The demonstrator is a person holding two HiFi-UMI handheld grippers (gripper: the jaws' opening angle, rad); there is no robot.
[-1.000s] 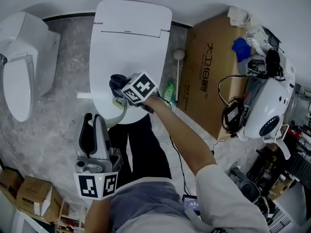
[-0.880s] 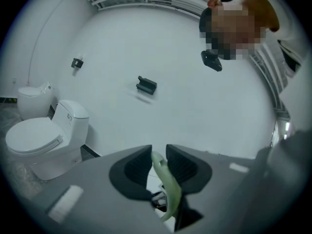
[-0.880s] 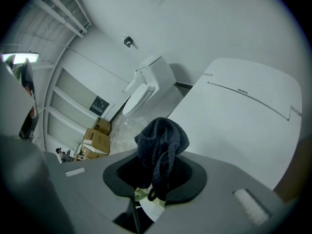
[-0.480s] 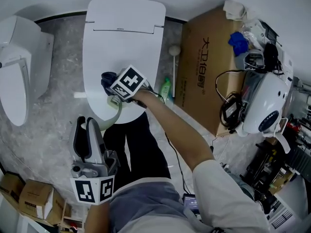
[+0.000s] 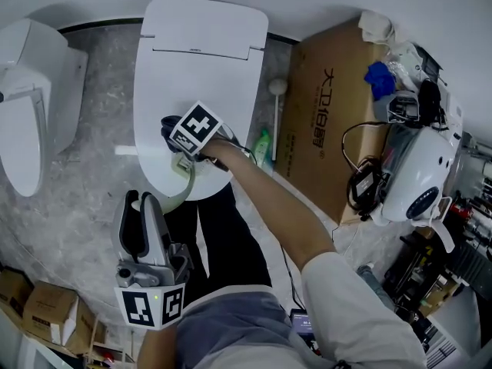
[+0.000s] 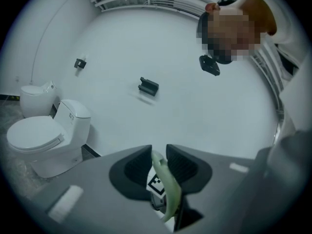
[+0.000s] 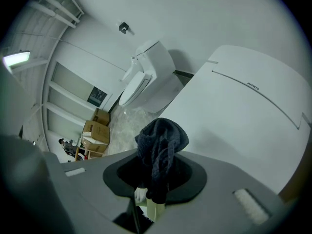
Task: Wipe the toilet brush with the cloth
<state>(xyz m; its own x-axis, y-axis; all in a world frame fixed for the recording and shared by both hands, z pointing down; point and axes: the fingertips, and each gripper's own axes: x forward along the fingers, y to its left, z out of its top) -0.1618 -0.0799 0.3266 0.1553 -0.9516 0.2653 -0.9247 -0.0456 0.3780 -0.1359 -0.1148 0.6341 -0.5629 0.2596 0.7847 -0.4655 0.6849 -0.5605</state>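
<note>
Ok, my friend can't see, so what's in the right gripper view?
The right gripper pinches a bunched dark cloth between its jaws. Behind it is a white toilet with its lid shut, and farther off another toilet and cardboard boxes.

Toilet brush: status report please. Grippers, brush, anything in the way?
Left gripper shut on toilet brush handle. Right gripper shut on dark cloth, at the handle's other end. Closed toilet lid below; nothing blocking.

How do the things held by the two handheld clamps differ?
The left gripper pinches a thin, curved, pale green toilet brush handle; the right gripper clamps a bunched dark blue cloth. The handle is smooth and rigid-looking, the cloth soft and ribbed. Both sit between closed jaws.
</note>
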